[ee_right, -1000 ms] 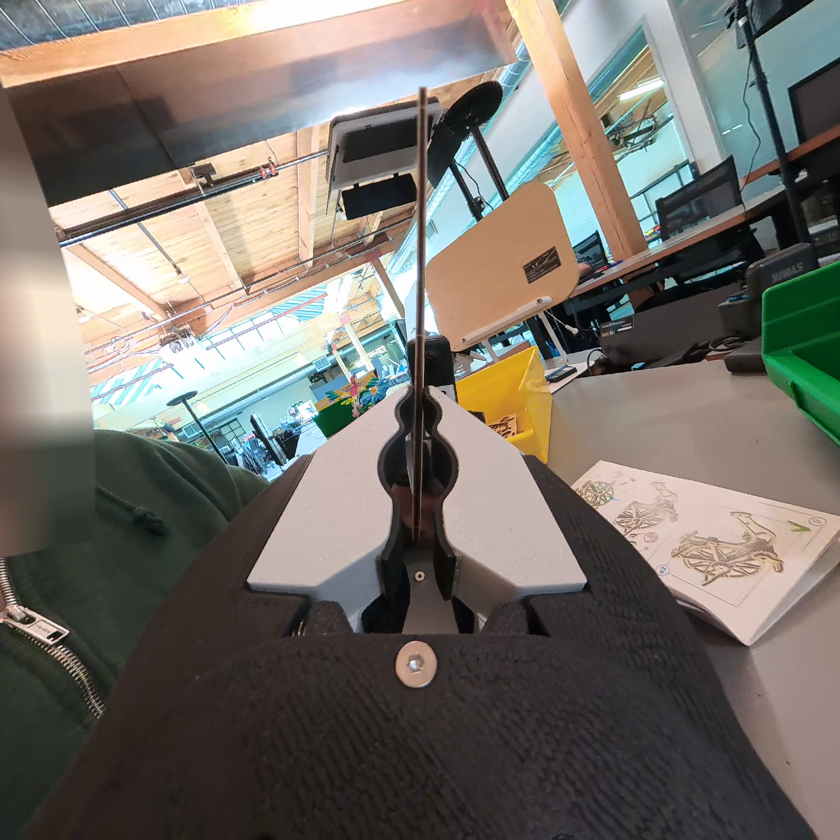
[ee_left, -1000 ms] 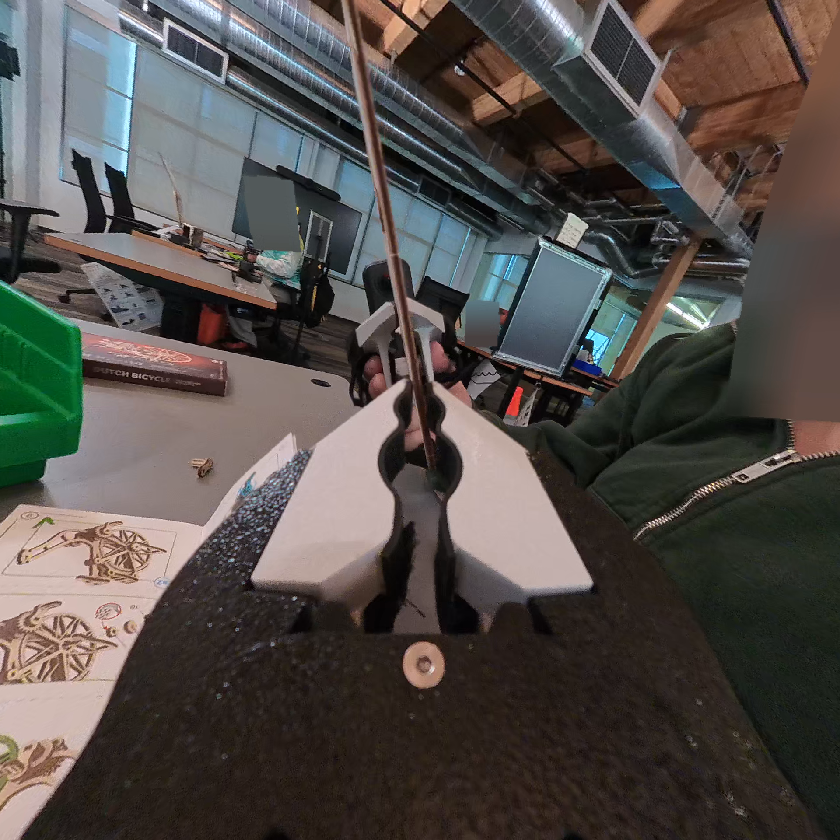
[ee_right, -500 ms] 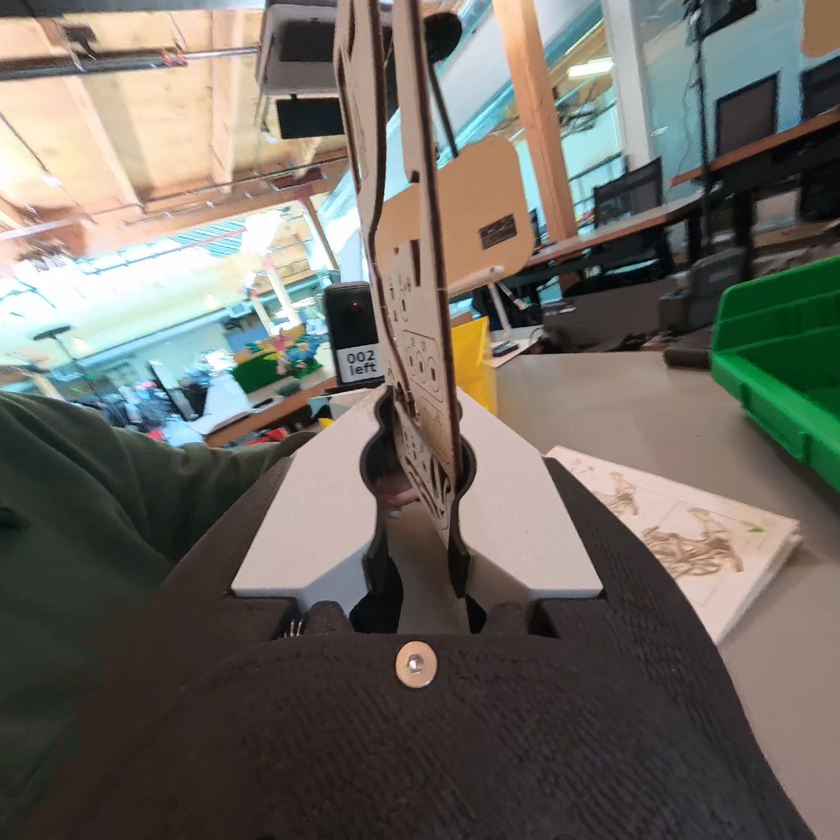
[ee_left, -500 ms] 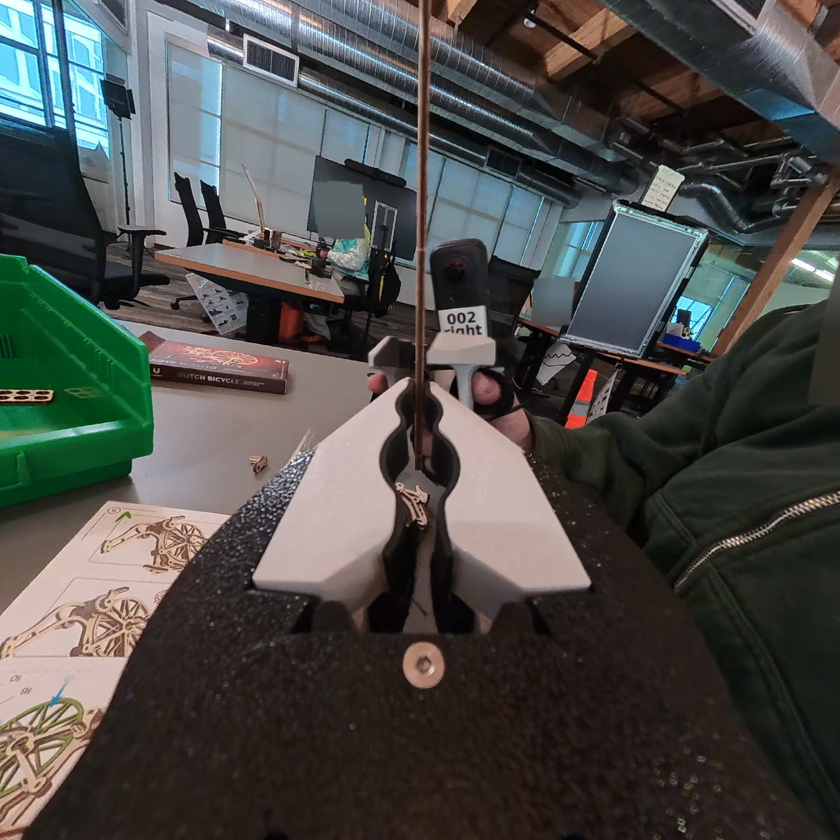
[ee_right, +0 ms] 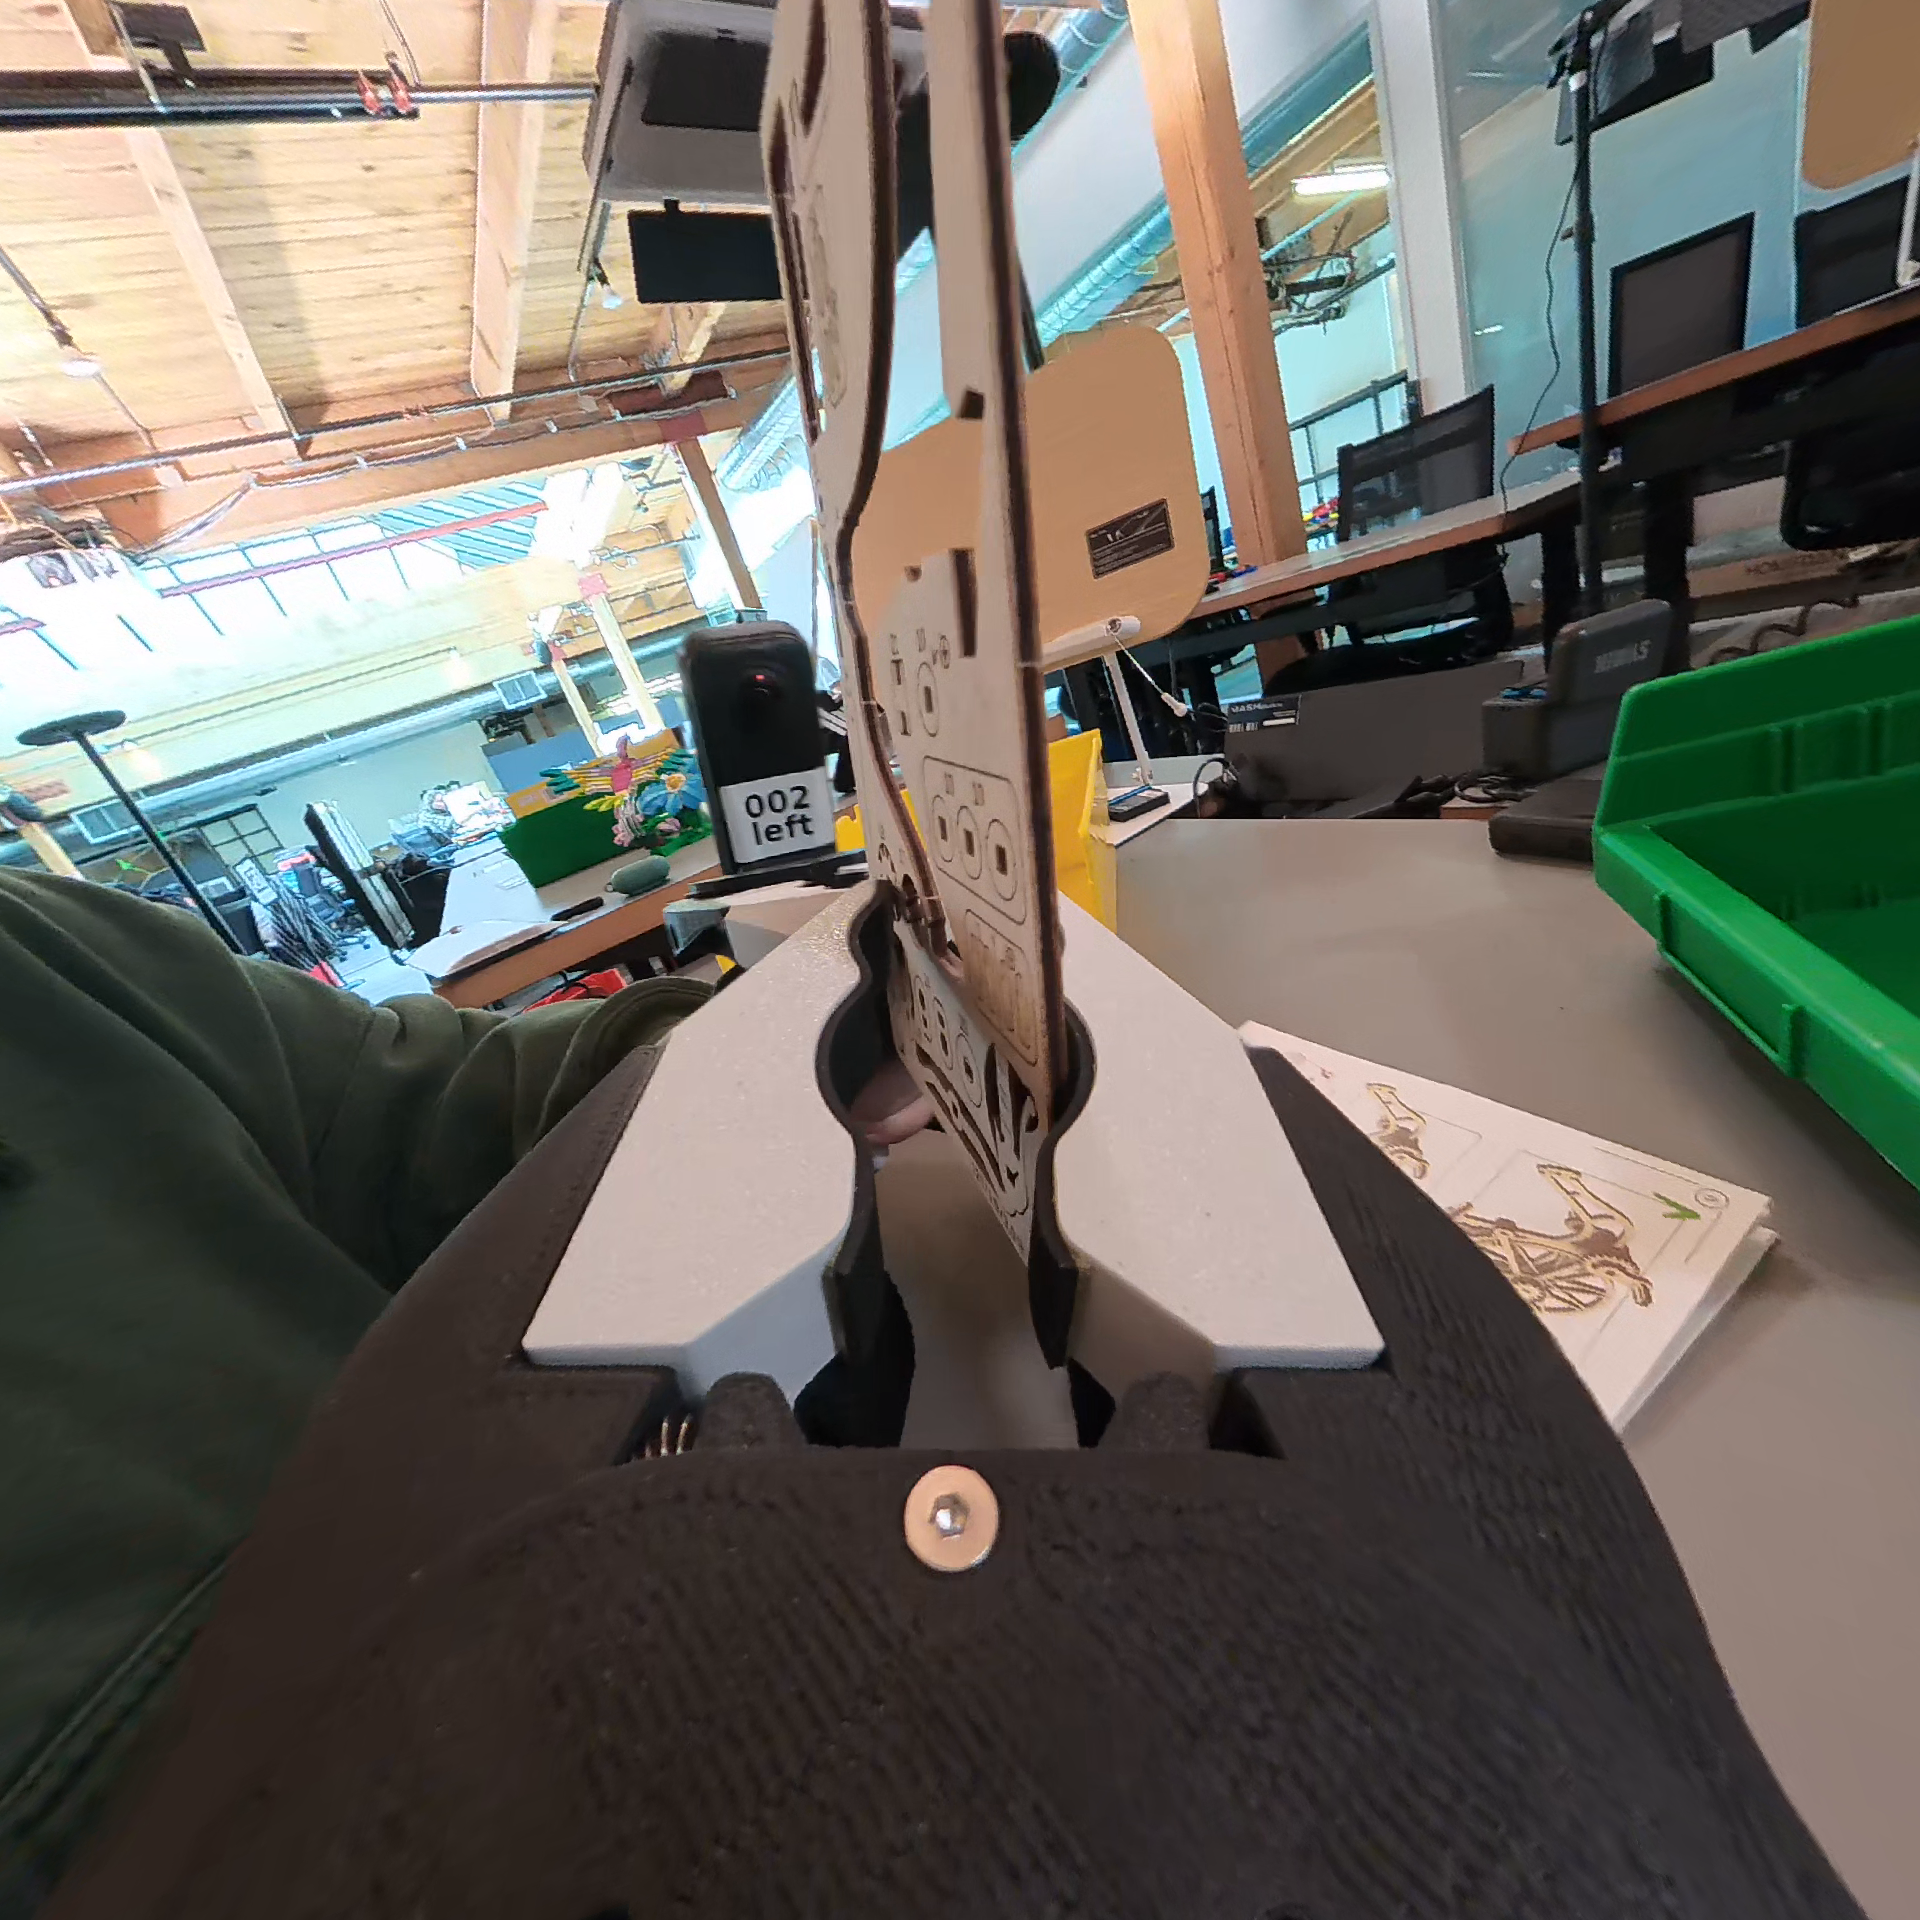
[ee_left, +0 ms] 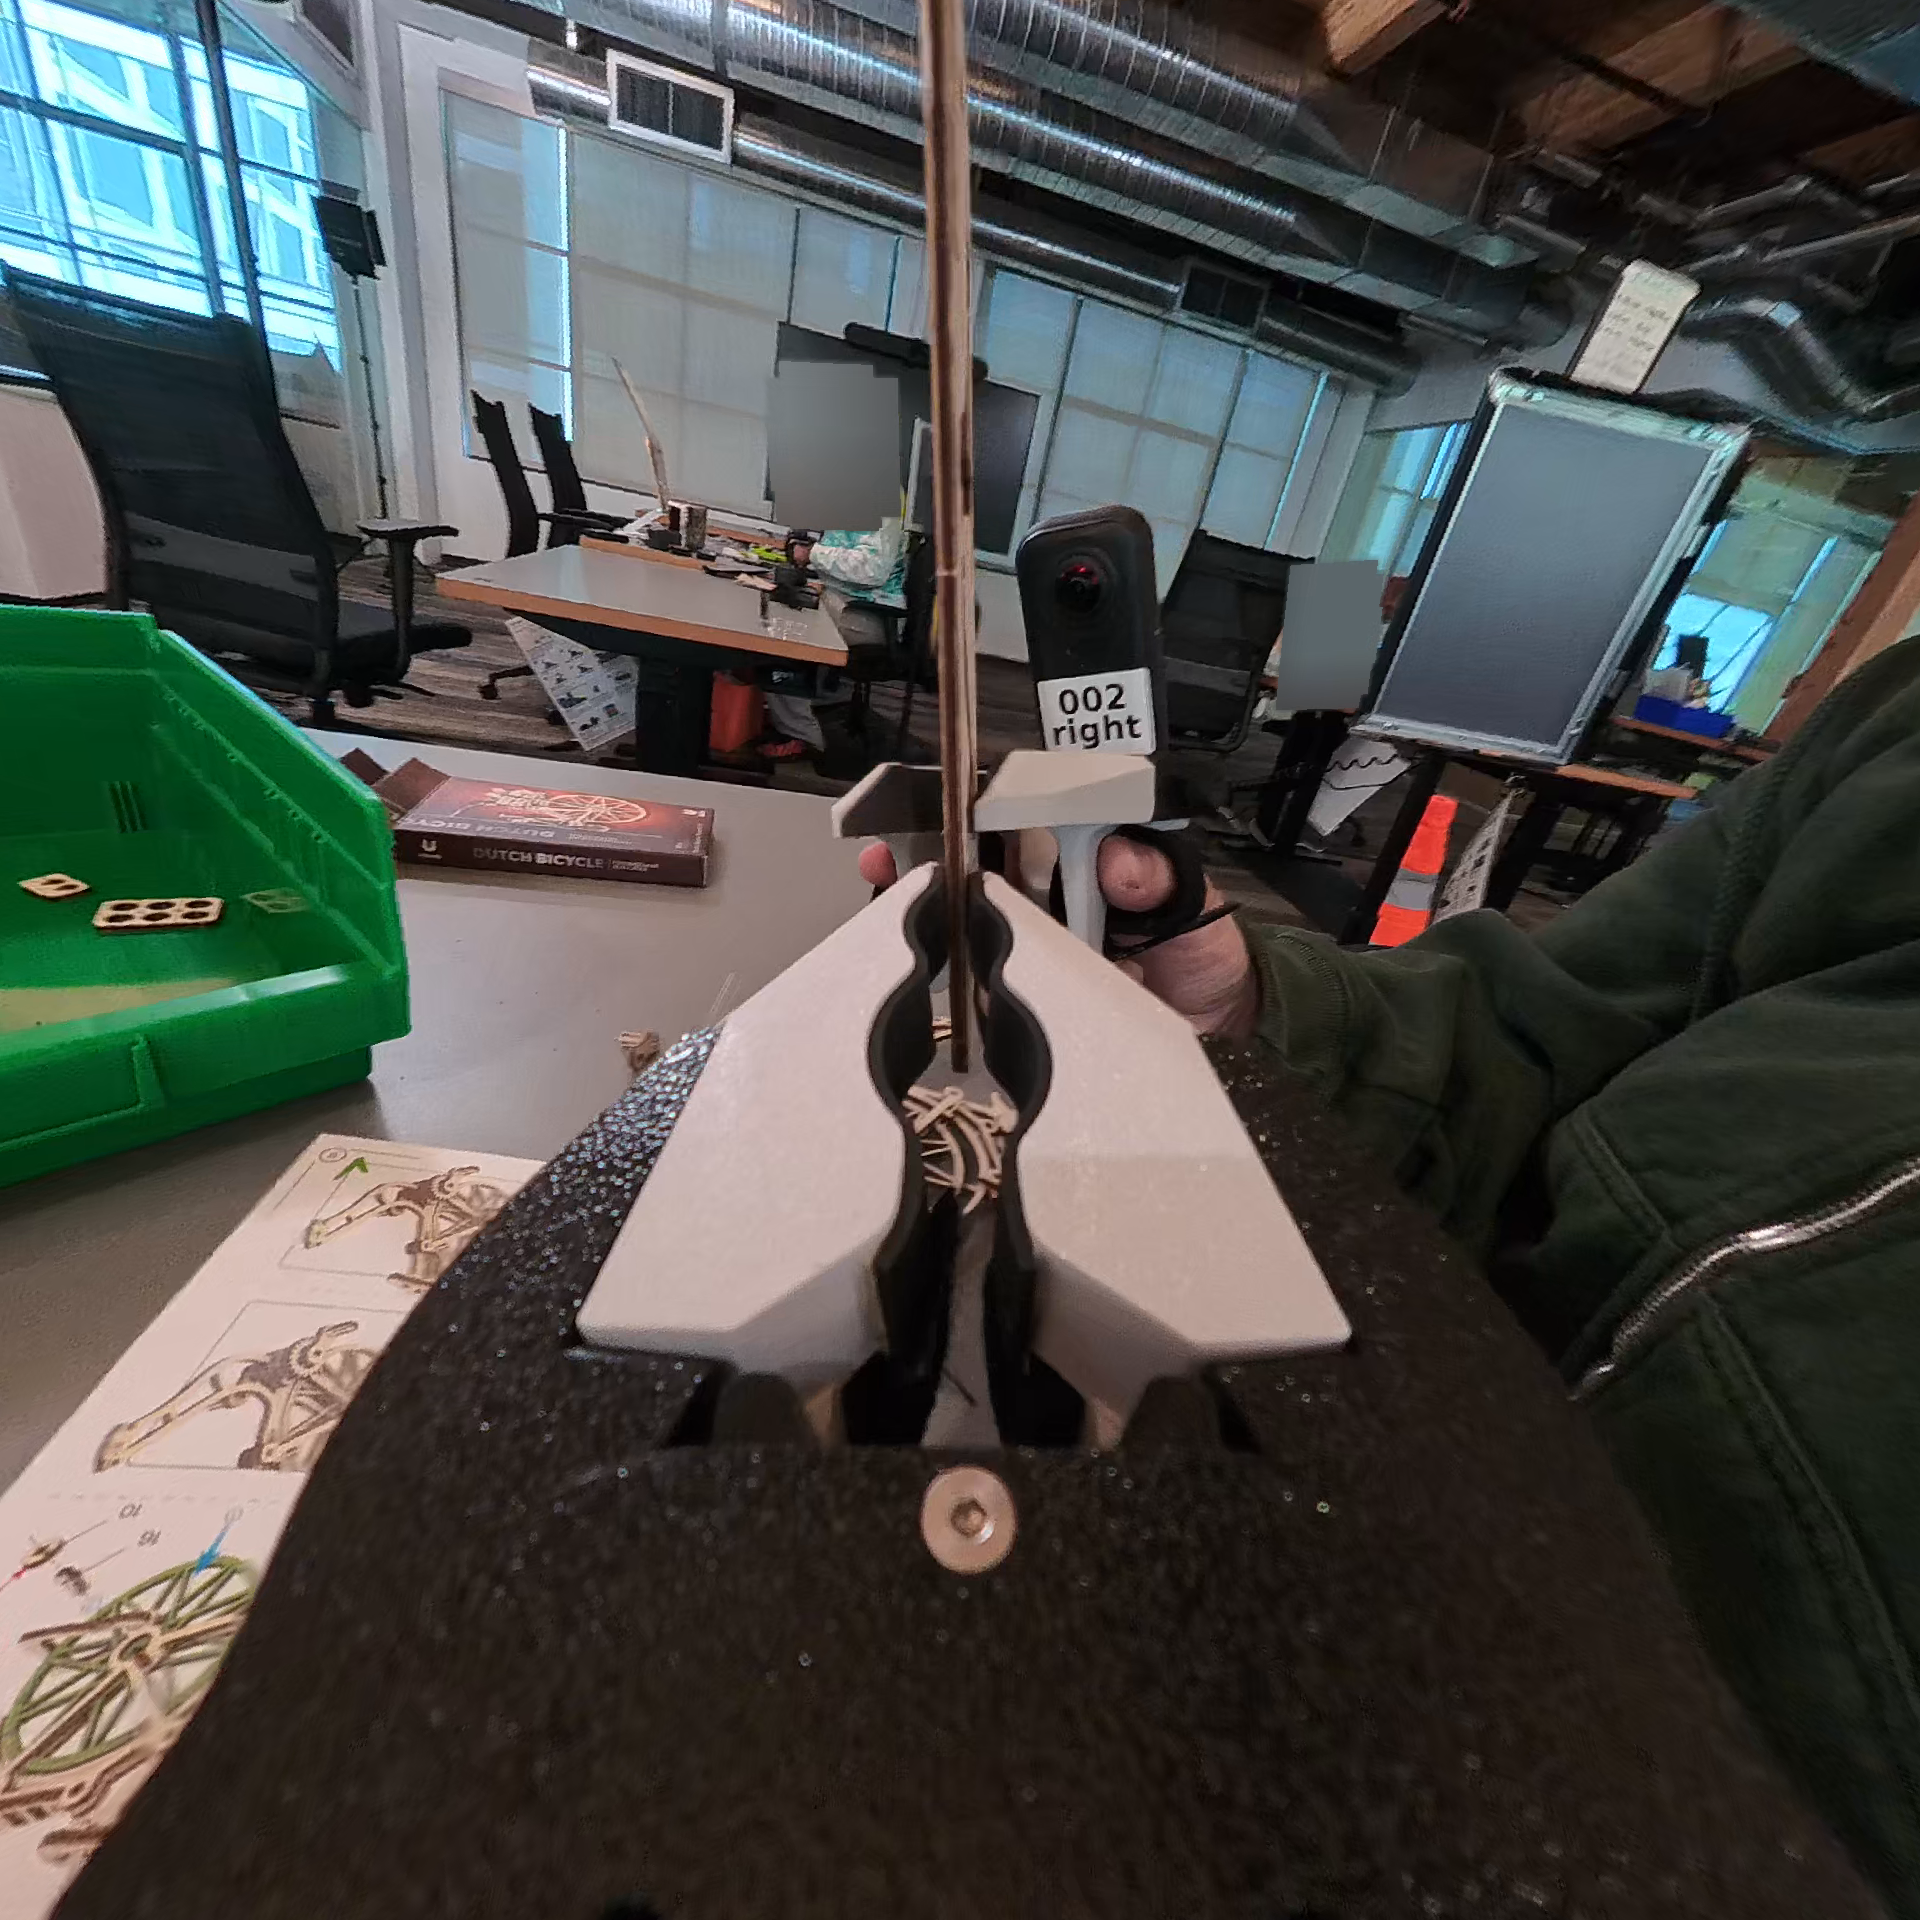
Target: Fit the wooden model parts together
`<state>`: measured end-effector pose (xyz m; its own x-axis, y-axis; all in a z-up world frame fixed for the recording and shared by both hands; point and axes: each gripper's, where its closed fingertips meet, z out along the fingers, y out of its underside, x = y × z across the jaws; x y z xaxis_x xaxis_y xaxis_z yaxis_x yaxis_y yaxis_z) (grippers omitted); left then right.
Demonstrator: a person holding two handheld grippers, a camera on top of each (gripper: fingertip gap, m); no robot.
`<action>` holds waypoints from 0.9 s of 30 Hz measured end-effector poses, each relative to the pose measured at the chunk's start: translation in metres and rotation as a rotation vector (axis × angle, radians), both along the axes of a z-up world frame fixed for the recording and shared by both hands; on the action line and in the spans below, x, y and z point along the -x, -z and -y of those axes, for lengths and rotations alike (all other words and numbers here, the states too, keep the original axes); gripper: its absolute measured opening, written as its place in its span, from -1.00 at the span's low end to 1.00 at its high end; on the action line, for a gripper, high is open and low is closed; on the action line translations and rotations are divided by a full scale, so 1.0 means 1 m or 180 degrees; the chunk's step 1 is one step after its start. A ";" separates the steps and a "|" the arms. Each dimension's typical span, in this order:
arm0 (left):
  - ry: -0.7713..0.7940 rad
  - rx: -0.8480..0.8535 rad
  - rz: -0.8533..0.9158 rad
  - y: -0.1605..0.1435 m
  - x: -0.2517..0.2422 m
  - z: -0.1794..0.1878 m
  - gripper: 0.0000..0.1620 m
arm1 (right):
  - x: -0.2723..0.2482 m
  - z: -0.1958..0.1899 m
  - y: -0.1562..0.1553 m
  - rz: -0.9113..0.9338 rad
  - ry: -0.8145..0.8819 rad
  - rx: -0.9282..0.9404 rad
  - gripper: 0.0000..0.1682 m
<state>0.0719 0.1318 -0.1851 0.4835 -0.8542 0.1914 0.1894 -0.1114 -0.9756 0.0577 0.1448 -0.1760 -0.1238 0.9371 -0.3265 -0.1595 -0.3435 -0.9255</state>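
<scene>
wooden sheet [ee_right: 940,665] upright | clamped by left gripper [ee_left: 957,914] | right gripper [ee_right: 961,977] slack around it

An open-plan office turned workshop; exposed wooden beams [ee_right: 499,208] and silver ducts [ee_left: 1091,135] overhead; beyond the grey worktable [ee_left: 540,966], long desks [ee_left: 644,613] with black swivel chairs [ee_left: 208,499]; green parts bins [ee_left: 177,904] rest on that worktable.
</scene>
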 end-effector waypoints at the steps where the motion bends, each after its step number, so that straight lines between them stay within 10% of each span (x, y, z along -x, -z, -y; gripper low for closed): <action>1: -0.0037 -0.0026 -0.0046 0.001 0.000 0.000 -1.00 | 0.000 -0.001 0.001 0.0016 0.0024 -0.0002 -0.72; 27: -0.0457 -0.0663 -0.0525 -0.010 0.008 0.000 -0.96 | 0.002 0.009 -0.009 -0.0096 0.0247 -0.0331 -0.82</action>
